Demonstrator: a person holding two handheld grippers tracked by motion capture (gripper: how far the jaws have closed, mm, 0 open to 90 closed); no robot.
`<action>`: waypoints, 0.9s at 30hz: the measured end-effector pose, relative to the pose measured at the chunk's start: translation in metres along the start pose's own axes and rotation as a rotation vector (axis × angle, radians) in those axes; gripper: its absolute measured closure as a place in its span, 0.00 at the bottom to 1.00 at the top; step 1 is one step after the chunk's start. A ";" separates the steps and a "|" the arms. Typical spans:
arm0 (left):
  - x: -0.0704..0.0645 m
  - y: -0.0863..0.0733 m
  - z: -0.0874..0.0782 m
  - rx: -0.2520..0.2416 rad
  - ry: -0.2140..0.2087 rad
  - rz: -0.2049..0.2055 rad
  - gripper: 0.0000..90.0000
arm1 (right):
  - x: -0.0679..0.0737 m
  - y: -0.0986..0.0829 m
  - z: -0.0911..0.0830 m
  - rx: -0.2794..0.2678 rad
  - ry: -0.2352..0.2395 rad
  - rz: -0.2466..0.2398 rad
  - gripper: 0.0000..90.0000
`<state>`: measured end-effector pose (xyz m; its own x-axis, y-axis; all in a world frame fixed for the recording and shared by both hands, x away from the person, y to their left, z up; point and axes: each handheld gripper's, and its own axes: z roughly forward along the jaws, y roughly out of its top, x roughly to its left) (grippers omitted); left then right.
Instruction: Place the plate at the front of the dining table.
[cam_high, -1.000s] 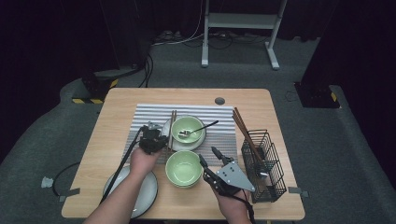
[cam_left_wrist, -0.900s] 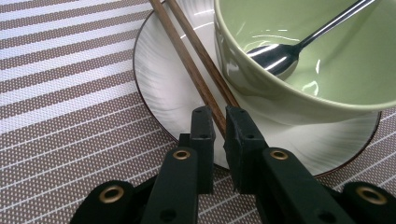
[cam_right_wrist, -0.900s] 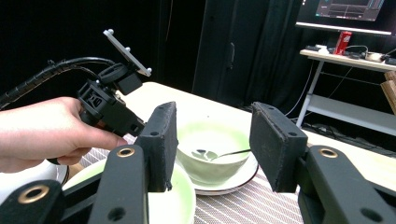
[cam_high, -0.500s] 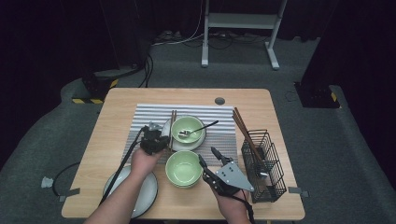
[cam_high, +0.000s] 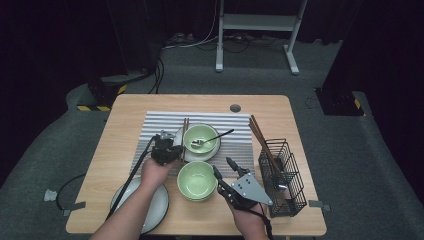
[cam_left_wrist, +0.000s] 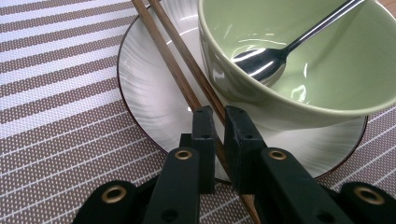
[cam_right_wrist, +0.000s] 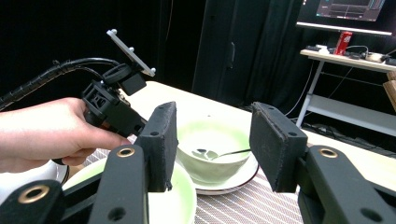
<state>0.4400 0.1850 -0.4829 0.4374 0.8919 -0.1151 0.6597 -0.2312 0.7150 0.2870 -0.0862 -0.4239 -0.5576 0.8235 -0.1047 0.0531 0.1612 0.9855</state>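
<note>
Surroundings: a striped placemat (cam_high: 150, 125) covers the middle of the wooden table (cam_high: 130, 107). On it sits a white saucer plate (cam_left_wrist: 154, 93) carrying a green bowl (cam_left_wrist: 327, 79) with a metal spoon (cam_left_wrist: 261, 60) inside, its handle leaning over the rim. A second green bowl (cam_high: 196, 180) stands just in front, a white dinner plate (cam_high: 157, 207) lies near the front left edge, and a black wire basket (cam_high: 282, 175) holding more sticks stands at the right.

Obstruction: the bowl wall stands just beside the pair of chopsticks (cam_left_wrist: 173, 60), close against the jaws.

Task item: the chopsticks lie across the left rim of the saucer plate, long axis running from the person's side toward the far edge of the table.

Left gripper (cam_left_wrist: 217, 116): jaws drawn together, clamped on the near part of the chopsticks.

Right gripper (cam_right_wrist: 212, 140): jaws wide apart, holding nothing, hovering beside the nearer bowl.

Limits: the chopsticks' near ends are hidden beneath the left jaws; their far tips are cut off in the left gripper view
</note>
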 end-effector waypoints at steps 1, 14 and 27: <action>0.000 0.000 0.000 -0.001 0.001 0.000 0.91 | 0.000 0.000 0.000 0.000 0.000 0.000 0.57; -0.002 0.001 -0.003 -0.007 -0.005 0.002 0.88 | 0.000 0.000 0.000 -0.002 0.000 0.000 0.57; 0.008 0.002 0.002 -0.015 0.053 -0.028 0.94 | 0.000 0.000 0.000 0.002 0.002 -0.005 0.57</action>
<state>0.4466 0.1906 -0.4837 0.3857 0.9173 -0.0990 0.6618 -0.2003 0.7225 0.2870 -0.0859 -0.4244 -0.5598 0.8214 -0.1094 0.0517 0.1664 0.9847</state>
